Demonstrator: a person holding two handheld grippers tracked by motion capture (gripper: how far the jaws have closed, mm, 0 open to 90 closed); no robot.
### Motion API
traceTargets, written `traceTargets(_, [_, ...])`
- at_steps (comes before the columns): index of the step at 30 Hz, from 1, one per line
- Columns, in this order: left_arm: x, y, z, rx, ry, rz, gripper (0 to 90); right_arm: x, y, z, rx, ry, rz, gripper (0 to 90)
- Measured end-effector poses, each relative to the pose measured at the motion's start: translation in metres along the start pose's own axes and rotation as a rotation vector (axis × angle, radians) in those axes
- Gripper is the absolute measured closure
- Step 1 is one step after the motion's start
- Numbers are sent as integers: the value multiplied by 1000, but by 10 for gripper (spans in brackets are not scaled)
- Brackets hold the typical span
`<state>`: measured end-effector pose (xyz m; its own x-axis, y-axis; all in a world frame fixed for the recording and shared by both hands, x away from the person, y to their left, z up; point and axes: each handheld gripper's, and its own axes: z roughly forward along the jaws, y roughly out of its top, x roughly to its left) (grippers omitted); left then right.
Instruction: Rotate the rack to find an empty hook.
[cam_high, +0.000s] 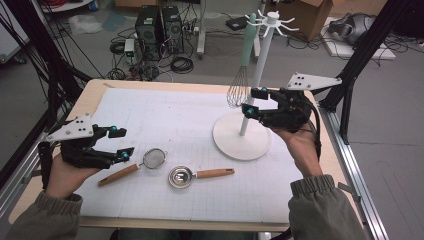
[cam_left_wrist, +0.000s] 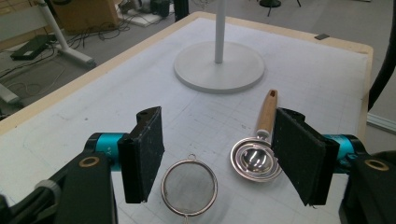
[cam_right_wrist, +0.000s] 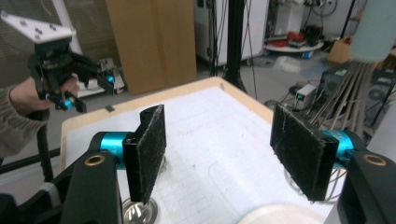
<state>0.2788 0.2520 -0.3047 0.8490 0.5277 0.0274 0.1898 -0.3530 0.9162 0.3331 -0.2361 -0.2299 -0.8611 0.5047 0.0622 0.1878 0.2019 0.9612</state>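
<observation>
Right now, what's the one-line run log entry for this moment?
left gripper: open, above strainer | right gripper: open, beside rack pole | whisk: hanging on rack | scoop: on mat

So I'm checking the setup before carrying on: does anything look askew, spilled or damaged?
Nothing stands out. The whisk hangs straight on the white stand; the mesh strainer and the metal scoop lie flat on the mat, apart from each other.

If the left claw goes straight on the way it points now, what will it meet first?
Most likely the small mesh strainer, which lies just ahead between the open jaws of the left claw. The metal cup with a wooden handle lies beside it, near one jaw. Depth is hard to judge.
</observation>
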Motion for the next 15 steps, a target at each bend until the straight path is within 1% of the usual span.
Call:
traceTargets(7, [1,0,-1,-1,1,1,346,5,-18,6,18,9,-2,344])
traceTargets(12, [1,0,-1,1,0,3,346,6,-27,10,31,14,-1,343])
traceTargets(15, [1,-1,-1,2,-1,1,347,8,-34,11,32,20,7,342])
